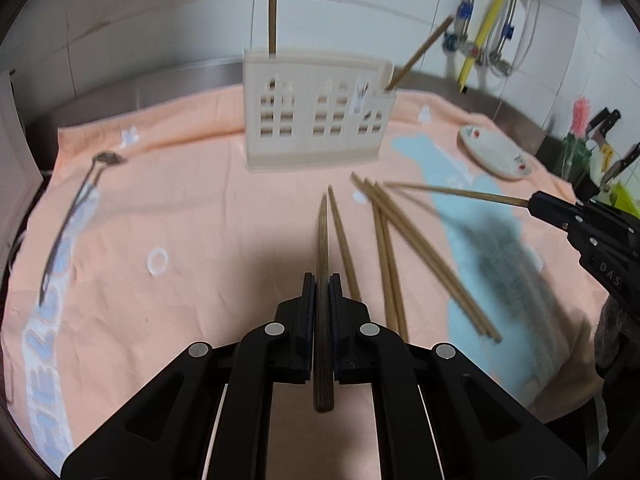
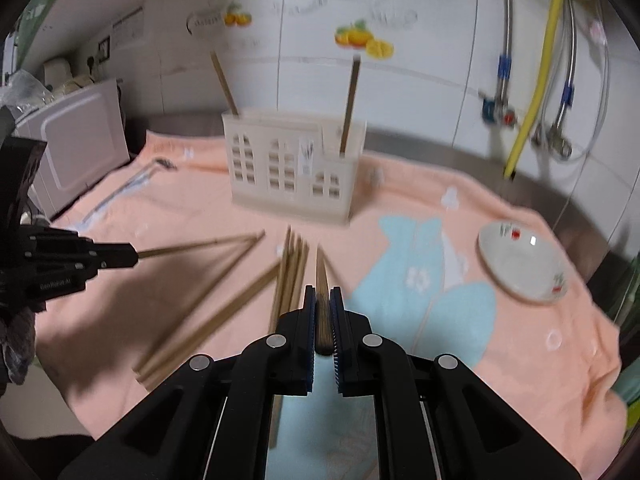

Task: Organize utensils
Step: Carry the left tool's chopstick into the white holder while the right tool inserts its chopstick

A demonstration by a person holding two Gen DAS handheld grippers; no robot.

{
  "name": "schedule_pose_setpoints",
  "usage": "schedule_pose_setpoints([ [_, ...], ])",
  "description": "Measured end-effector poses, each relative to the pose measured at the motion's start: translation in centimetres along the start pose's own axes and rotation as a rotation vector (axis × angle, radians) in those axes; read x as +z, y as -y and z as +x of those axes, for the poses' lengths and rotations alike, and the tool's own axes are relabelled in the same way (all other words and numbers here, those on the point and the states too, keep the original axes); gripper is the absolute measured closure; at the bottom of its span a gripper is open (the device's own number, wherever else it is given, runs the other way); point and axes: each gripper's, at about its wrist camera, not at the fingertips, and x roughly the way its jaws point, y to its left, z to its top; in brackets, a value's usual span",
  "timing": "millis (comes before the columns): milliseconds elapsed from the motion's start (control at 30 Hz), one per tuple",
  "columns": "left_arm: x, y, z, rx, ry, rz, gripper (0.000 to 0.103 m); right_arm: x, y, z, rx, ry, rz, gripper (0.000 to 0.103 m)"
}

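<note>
A: What are the two tools doing?

B: The left tool is clamped on one slim, tapering wooden chopstick, thick end back between the ribbed pads. The right tool is closed on another chopstick the same way.

A: And the other utensils?

B: A loose fan of brown chopsticks lies flat on the cloth just beside the left tool. The cream plastic holder, shaped like a little house with cut-out windows, stands upright behind them. One chopstick stands straight in its left end; another leans out of the low right compartment. A metal ladle with a long thin handle lies well apart by the cloth's left edge.

A: The surface?

B: A soft peach towel with a pale blue fish pattern and slight wrinkles covers the worktop. A shallow white dish with small red motifs sits near its right side. White wall tiles with fruit stickers, steel hoses and a yellow pipe stand behind.

A: Room to move?

B: Bare towel lies between holder and chopsticks, and left of them toward the ladle.
</note>
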Motion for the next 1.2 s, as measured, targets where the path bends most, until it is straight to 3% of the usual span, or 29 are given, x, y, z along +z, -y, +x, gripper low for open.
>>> schedule_pose_setpoints([
  [200,1.8,0.3,-1.4,-0.009,0.058,0.015,0.097,3.1,-0.7,-0.9,0.018,0.045,-0.024,0.096],
  [400,3.5,0.8,-1.9,-0.012,0.083,0.050,0.097,5.9,-0.9,-0.6,0.035,0.035,-0.030,0.096],
  [867,9.3,1.6,-4.7,-0.033,0.158,0.121,0.097,15.2,1.0,-2.1,0.081,0.089,-0.002,0.096],
  [1200,15.6,2.9,-9.1,0.009,0.317,0.181,0.097,20.1,2.8,-3.6,0.088,0.152,0.024,0.096],
])
